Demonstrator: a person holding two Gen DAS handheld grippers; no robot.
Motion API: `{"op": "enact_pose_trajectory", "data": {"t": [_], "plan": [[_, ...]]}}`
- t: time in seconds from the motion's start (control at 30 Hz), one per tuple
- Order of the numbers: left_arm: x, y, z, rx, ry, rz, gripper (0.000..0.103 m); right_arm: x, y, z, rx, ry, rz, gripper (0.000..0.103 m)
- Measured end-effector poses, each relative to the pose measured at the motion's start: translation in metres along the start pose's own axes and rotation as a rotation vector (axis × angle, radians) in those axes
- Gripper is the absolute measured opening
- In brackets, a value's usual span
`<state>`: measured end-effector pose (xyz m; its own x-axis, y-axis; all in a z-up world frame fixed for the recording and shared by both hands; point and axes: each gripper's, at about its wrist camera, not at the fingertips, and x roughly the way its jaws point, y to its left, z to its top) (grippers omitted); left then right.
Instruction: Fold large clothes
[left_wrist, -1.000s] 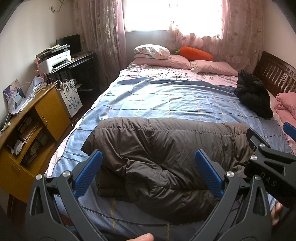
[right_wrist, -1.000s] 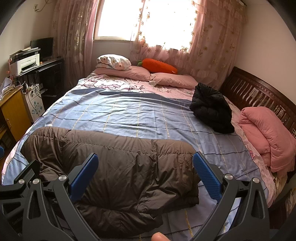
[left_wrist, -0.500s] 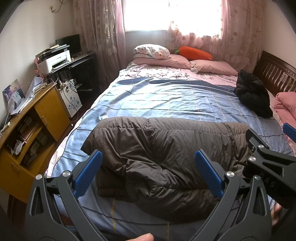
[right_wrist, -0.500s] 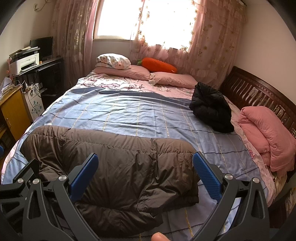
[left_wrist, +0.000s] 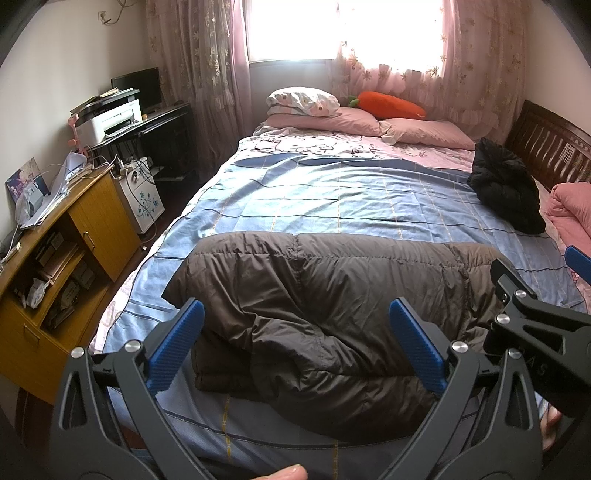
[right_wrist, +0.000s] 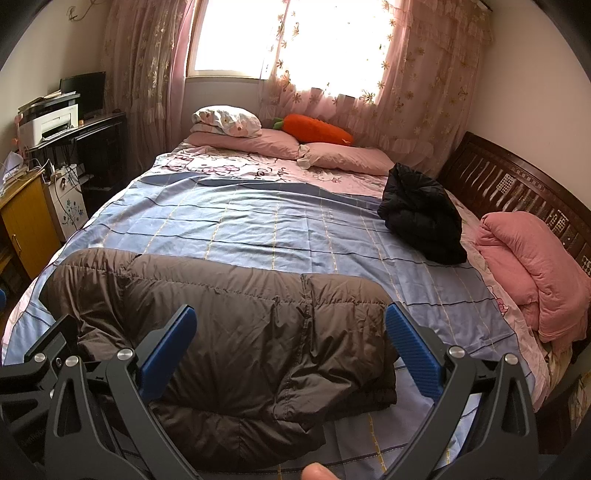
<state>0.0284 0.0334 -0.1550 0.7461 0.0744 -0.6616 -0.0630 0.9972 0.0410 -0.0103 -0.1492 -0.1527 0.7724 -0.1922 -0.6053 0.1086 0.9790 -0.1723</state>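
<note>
A blue checked bedspread (left_wrist: 332, 199) covered the bed. At the far end lay pink pillows (right_wrist: 280, 142) and an orange carrot plush (right_wrist: 317, 129). A black jacket (right_wrist: 421, 214) sat far right, beside a pink quilt (right_wrist: 532, 258). A white printer (left_wrist: 110, 120) and yellow cabinet (left_wrist: 99, 218) stood left.

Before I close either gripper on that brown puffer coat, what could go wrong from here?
1. The brown puffer coat is thick and slick-looking; a pinch may catch only the top layer and undo the fold.
2. It lies at the near edge of the bed; a pull toward you could drag it off.
3. The left gripper and right gripper, both open, sit close together and could collide.
</note>
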Motion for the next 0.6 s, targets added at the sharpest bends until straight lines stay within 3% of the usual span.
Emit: {"op": "enact_pose_trajectory", "data": {"t": [0.6], "plan": [[-0.0002,-0.0003,0.0004,0.000,-0.001,0.001,0.101,-0.0009,-0.0002,-0.0024,-0.001,0.001,-0.002,0.102]]}}
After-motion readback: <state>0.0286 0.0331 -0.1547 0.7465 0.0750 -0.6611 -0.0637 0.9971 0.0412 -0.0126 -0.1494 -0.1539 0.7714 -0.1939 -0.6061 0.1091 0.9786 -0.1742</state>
